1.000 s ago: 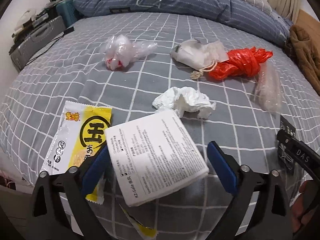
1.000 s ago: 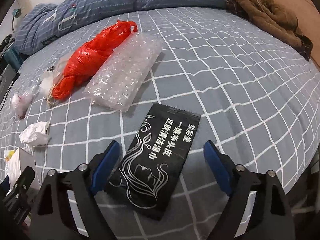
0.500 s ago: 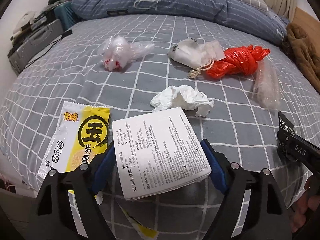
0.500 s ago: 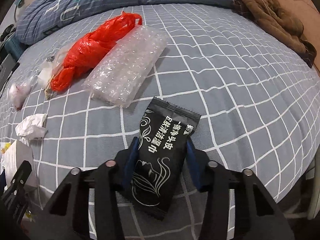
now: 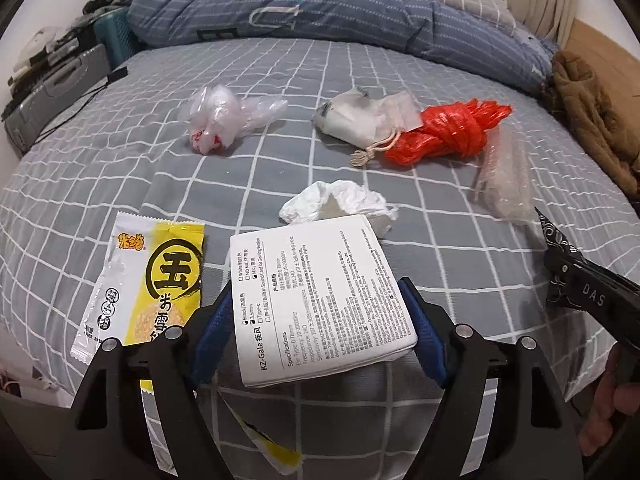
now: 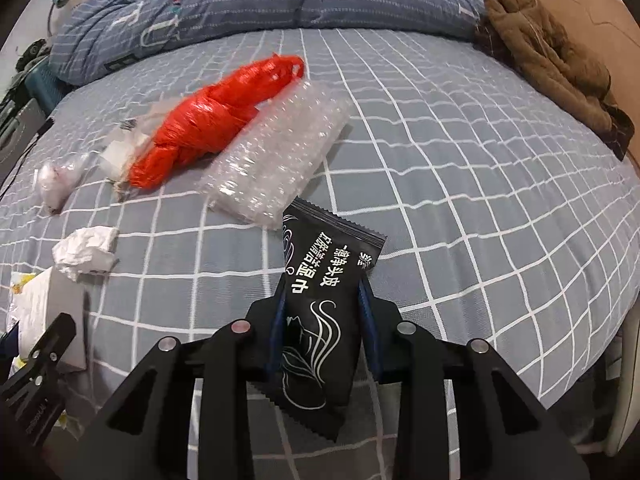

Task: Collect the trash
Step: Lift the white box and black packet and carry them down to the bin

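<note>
My left gripper [image 5: 320, 320] is shut on a white printed box [image 5: 316, 300] and holds it just above the grey checked bed. My right gripper [image 6: 322, 312] is shut on a black wet-wipe sachet [image 6: 320, 300], lifted off the bed; the sachet's tip also shows in the left wrist view [image 5: 554, 236]. On the bed lie a yellow snack wrapper [image 5: 148, 280], a crumpled white tissue [image 5: 340, 202], a clear plastic bag [image 5: 228, 118], a white drawstring pouch [image 5: 368, 120], a red plastic bag [image 5: 448, 132] and bubble wrap [image 6: 280, 160].
A blue striped duvet [image 5: 320, 12] is bunched along the far side of the bed. A brown garment [image 6: 548, 64] lies at the right by a wooden headboard. A grey case [image 5: 52, 92] and clutter stand off the bed's left edge.
Both grippers have closed: the left on the white box, the right on the black sachet. Both items have been lifted slightly off the bed.
</note>
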{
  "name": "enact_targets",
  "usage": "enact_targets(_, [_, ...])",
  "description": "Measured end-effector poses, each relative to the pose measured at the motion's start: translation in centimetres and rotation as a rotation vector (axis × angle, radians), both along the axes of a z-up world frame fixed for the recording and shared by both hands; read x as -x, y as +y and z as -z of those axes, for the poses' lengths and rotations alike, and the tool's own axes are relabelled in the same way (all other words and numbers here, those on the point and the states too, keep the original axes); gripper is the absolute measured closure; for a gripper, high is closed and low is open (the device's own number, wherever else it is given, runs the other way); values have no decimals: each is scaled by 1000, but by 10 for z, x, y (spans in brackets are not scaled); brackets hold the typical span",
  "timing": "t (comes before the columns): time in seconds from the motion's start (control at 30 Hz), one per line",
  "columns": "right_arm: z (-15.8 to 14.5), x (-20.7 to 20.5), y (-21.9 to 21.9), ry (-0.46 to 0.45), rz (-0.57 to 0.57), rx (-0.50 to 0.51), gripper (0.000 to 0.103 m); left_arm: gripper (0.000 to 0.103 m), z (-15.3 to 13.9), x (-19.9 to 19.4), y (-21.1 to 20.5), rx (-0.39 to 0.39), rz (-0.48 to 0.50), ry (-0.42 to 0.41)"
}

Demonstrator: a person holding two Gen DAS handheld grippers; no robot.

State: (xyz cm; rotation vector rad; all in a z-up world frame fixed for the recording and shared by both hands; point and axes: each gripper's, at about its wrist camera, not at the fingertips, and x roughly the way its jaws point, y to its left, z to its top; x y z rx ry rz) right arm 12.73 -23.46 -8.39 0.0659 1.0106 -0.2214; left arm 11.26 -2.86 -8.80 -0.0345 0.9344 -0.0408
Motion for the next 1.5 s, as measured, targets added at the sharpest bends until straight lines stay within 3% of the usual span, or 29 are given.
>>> enact_targets(0.73, [-49, 64, 18, -111, -112, -15, 72, 27, -39, 46, 2, 84, 56, -79])
enact_targets(1.5, [-52, 137, 44, -126, -180, 7, 72, 27, -33, 113, -3, 36, 98, -80])
